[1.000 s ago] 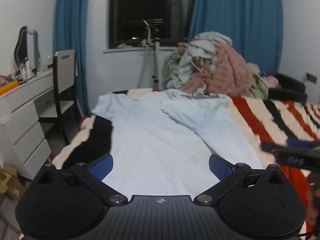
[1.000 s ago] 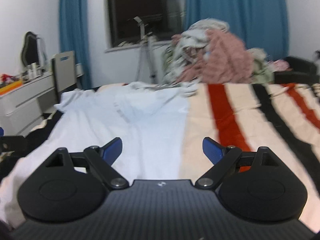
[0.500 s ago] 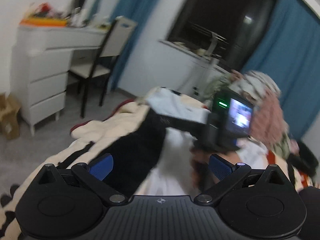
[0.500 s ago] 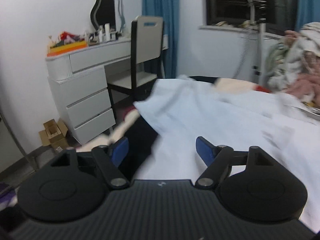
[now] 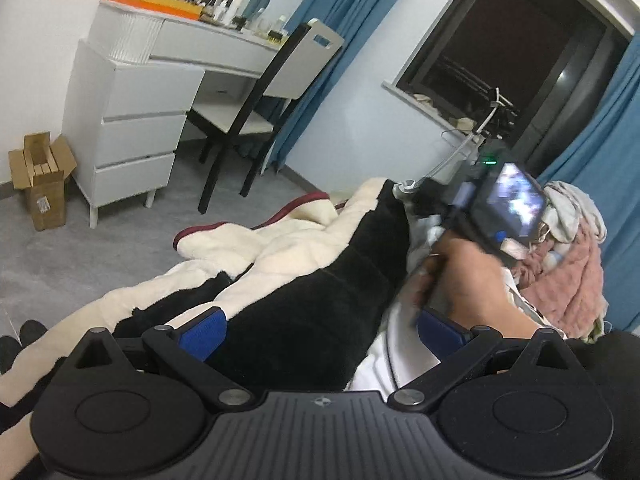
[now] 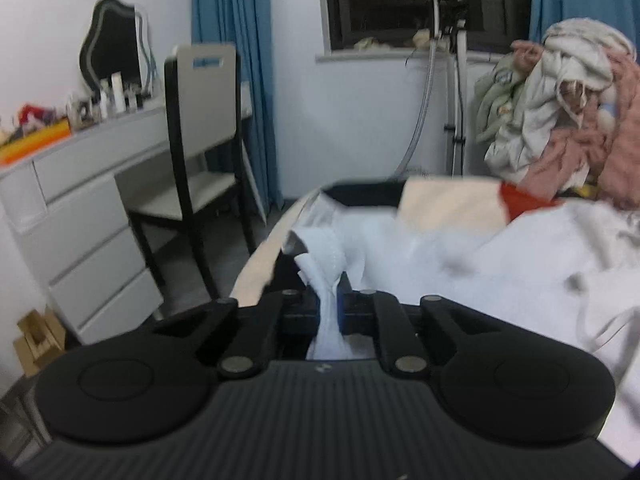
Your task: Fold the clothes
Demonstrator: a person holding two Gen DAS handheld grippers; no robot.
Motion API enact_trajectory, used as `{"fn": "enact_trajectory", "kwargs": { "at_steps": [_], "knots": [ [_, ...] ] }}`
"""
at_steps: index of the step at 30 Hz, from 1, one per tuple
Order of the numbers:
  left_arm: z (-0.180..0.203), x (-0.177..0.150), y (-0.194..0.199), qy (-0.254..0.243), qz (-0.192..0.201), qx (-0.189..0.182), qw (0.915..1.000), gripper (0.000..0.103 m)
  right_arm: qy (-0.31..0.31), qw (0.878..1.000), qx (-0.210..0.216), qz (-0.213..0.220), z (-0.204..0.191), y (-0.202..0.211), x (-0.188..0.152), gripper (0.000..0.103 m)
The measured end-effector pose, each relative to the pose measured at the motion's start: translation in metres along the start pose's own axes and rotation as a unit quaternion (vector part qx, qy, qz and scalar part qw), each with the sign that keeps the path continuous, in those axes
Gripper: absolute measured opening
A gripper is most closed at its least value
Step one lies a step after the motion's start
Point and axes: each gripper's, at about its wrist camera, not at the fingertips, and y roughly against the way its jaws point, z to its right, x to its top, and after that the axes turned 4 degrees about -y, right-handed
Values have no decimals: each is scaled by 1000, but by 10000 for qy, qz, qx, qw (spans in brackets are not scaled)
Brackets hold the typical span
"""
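1. We saw the bed [image 5: 280,248] with its striped blanket.
2. The pale blue shirt [image 6: 460,272] lay on it.
3. Our left gripper [image 5: 320,326] had its jaws spread above the blanket.
4. Our right gripper [image 6: 332,308] pinched the shirt's edge.

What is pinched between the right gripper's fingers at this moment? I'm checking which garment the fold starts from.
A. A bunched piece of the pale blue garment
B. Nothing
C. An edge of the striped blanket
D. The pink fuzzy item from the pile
A: in the right wrist view the right gripper is shut on a gathered strip of the pale blue garment, which runs up from between its blue pads.
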Motion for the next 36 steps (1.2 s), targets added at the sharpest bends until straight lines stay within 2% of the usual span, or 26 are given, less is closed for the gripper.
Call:
{"fn": "enact_trajectory", "kwargs": {
  "at_steps": [3, 7, 11, 16, 19, 20, 22, 23, 24, 29, 36],
  "knots": [
    [8, -5, 9, -122, 112, 14, 9999, 103, 57, 9986, -54, 517, 26, 30, 22, 9],
    [30, -17, 16, -441, 37, -165, 9989, 103, -228, 9933, -341, 1077, 88, 70, 50, 9],
    [53, -31, 20, -812, 43, -312, 9962, 103, -509, 9809, -1068, 1544, 165, 105, 54, 9],
    [76, -52, 8, -1191, -103, -411, 9920, 103, -1008, 9675, -1959, 1243, 259, 107, 17, 9],
    [86, -60, -2, -1376, -139, -422, 9895, 103, -1001, 9687, -2093, 877, 285, 93, -8, 11],
    [88, -62, -5, -1434, -148, -432, 9886, 103, -927, 9706, -2098, 727, 289, 87, -15, 16],
    [96, -67, -11, -1592, -150, -440, 9862, 103, -821, 9740, -2057, 475, 296, 78, -27, 49],
    [99, -68, -13, -1659, -145, -454, 9850, 103, -857, 9763, -1936, 456, 298, 77, -27, 79],
    [101, -70, -15, -1709, -142, -477, 9840, 103, -890, 9778, -1837, 468, 299, 78, -26, 89],
    [110, -72, -13, -1803, -177, -656, 9813, 103, -938, 9827, -1498, 546, 290, 109, -15, 87],
    [116, -69, 13, -2001, 63, -906, 9756, 103, -906, 9861, -1033, 933, 263, 231, -7, 87]
  ]
}}
